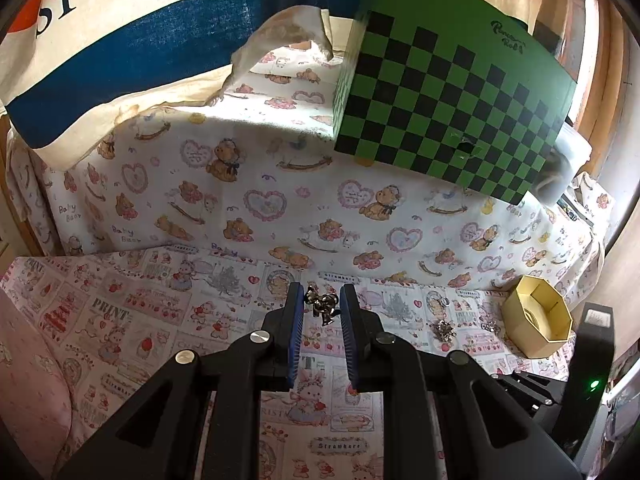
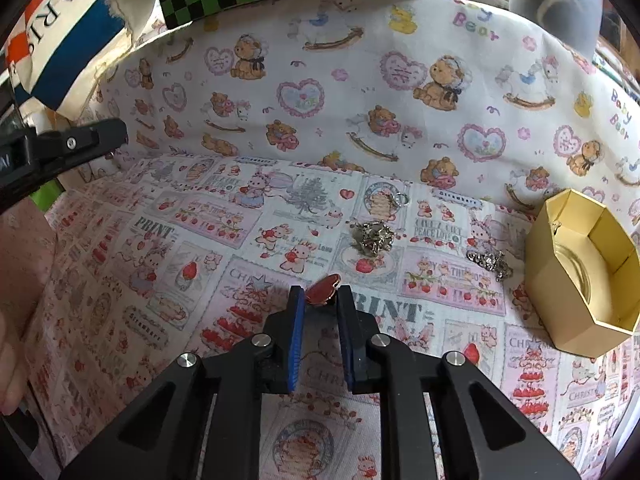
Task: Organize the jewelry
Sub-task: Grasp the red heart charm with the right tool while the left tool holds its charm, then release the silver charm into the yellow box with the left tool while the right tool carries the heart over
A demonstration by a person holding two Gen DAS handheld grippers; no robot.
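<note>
My left gripper (image 1: 320, 300) is shut on a dark metal charm piece (image 1: 322, 307), held between its blue pads above the printed cloth. My right gripper (image 2: 321, 293) is shut on a red heart-shaped piece (image 2: 323, 289) with a gold rim. An open yellow octagonal box (image 2: 580, 276) stands on the cloth to the right; it also shows in the left wrist view (image 1: 538, 316). On the cloth lie a gold-toned cluster (image 2: 374, 238), a small silver ring (image 2: 400, 199) and a sparkly silver piece (image 2: 490, 262). The left gripper's finger (image 2: 80, 140) shows at the right wrist view's left edge.
A green-and-black checkered box (image 1: 452, 108) sits on the raised bear-print ledge (image 1: 280, 184) behind the cloth. A canvas "PARIS" bag (image 1: 120, 60) hangs at the back left. A clear plastic container (image 1: 568, 160) sits beside the checkered box.
</note>
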